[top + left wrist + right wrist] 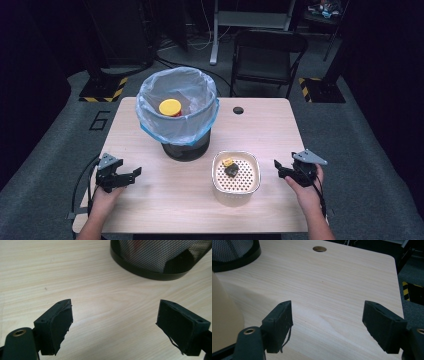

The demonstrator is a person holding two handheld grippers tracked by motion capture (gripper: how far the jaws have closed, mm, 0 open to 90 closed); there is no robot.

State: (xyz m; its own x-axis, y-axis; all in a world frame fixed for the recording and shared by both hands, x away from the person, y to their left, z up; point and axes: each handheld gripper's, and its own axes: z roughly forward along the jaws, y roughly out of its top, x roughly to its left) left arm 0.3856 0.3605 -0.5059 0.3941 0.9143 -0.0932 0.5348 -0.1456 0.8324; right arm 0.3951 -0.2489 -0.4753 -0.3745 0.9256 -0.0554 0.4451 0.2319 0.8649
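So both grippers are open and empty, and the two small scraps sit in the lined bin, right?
Not quite. Both the left gripper and right gripper are open and empty, but the scraps sit in the white basket, not the bin. The high view shows it.

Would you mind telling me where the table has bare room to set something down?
Bare wood lies left of the bin, ahead of the left gripper; along the right side between the cable hole and the right gripper; and along the near edge of the table. It is crowded mid-table, where the basket sits close to the bin.
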